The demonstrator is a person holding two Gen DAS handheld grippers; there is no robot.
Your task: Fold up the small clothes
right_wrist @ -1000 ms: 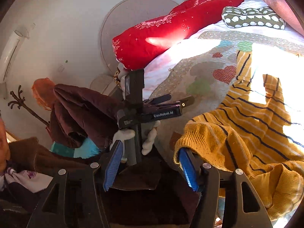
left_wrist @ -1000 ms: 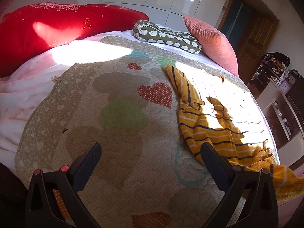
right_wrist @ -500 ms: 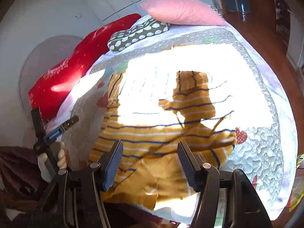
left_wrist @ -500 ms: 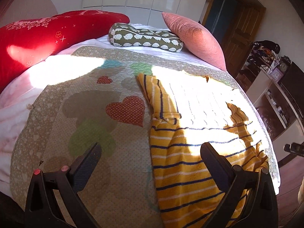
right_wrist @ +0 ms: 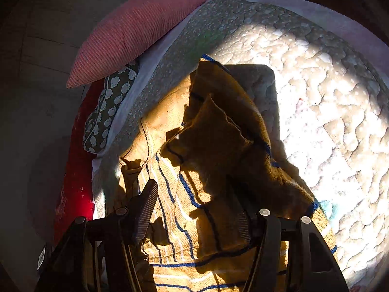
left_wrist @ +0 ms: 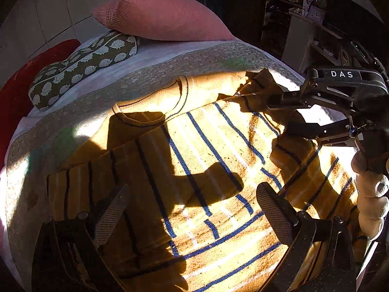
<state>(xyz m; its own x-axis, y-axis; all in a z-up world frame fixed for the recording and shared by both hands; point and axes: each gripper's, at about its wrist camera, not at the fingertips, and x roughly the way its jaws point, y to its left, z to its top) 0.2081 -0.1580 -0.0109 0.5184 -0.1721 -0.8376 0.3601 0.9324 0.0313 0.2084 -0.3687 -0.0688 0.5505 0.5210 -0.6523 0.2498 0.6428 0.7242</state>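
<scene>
A yellow sweater [left_wrist: 214,146] with blue stripes lies face up on the quilt [left_wrist: 194,58], its collar toward the pillows. My left gripper [left_wrist: 193,209] hovers open low over the sweater's body, with nothing between its fingers. My right gripper [left_wrist: 277,114], held by a hand [left_wrist: 369,194], reaches in from the right at the rumpled sleeve. In the right wrist view the sleeve [right_wrist: 218,141] is bunched up in front of the right gripper [right_wrist: 194,216]. Its jaws stand wide apart, and cloth covers part of the right finger.
A pink pillow [left_wrist: 165,17], a green patterned bolster [left_wrist: 82,65] and a red pillow [left_wrist: 14,90] line the head of the bed. Dark shelves [left_wrist: 316,43] stand past the bed's right side. Sunlit quilt [right_wrist: 328,97] lies bare right of the sleeve.
Both grippers swung across the bed and dropped close over the sweater. The right one turned from the bedside clutter to the sleeve. Neither jaw opening changed.
</scene>
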